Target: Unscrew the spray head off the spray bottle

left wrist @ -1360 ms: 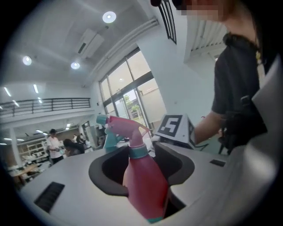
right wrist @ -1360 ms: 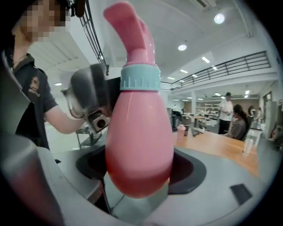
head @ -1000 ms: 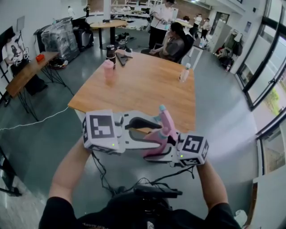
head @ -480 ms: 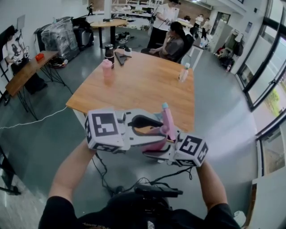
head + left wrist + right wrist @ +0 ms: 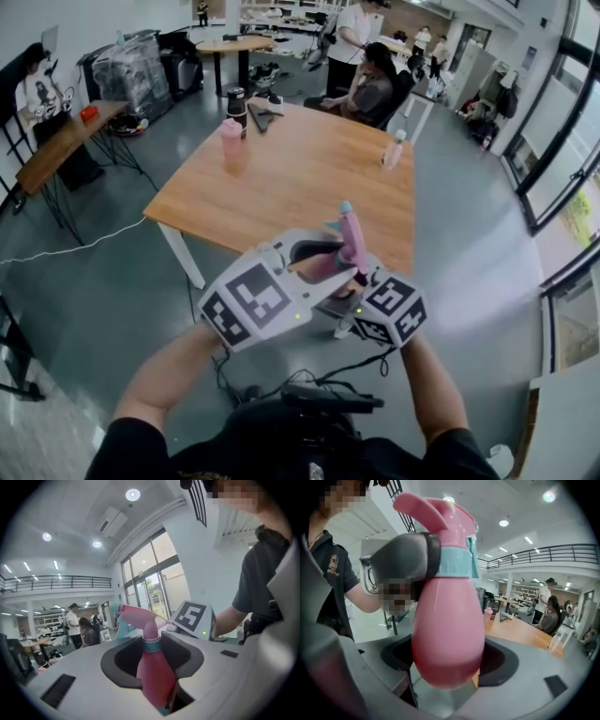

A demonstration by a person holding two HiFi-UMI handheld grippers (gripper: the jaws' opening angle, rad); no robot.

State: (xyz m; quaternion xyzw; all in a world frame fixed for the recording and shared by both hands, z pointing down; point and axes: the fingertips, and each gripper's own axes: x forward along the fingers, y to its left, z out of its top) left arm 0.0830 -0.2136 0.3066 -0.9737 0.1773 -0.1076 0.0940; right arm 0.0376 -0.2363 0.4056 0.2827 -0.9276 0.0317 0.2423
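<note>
A pink spray bottle (image 5: 350, 246) with a teal collar is held in the air in front of the wooden table's near edge. My right gripper (image 5: 343, 281) is shut on the bottle's round body (image 5: 447, 634). My left gripper (image 5: 323, 255) comes in from the left, and its jaws have just been closing with the neck between them. They now grip the teal collar (image 5: 151, 645) under the pink spray head (image 5: 136, 615). In the right gripper view one dark left finger (image 5: 405, 557) presses on that collar (image 5: 453, 560). The bottle's bottom is hidden behind the grippers.
The wooden table (image 5: 291, 183) carries a pink cup (image 5: 231, 137), a dark tumbler (image 5: 235, 99) and a small clear bottle (image 5: 392, 150). People (image 5: 370, 84) sit and stand beyond it. Cables (image 5: 234, 380) lie on the grey floor near my feet. More desks stand at left.
The left gripper has swung round, its marker cube coming nearer and lower in the head view. Both grippers and the bottle have shifted slightly right. The bottle stands more upright.
</note>
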